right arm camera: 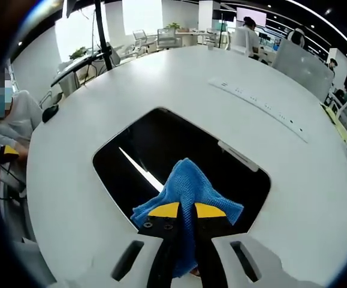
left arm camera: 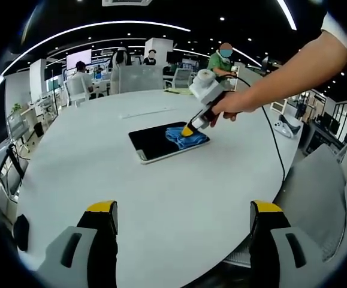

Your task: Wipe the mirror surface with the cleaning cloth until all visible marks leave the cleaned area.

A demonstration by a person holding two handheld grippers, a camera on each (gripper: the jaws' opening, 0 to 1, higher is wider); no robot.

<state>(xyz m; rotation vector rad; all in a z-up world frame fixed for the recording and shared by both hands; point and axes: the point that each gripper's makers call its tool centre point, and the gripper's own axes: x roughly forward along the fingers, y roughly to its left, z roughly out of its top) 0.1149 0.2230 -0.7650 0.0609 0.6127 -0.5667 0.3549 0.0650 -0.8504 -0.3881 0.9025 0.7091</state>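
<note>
Mirror (right arm camera: 161, 150) flat on round white table (left arm camera: 161, 198), open-plan office behind

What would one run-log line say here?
right gripper: shut on blue cloth | cloth: on mirror | left gripper: open, idle

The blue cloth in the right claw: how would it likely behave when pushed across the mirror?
The blue cloth looks floppy: it folds and bunches around the right claw, so it would probably drag rather than slide flat. Its knitted weave suggests it is light. The mirror looks glossy, so the cloth may glide easily.
</note>
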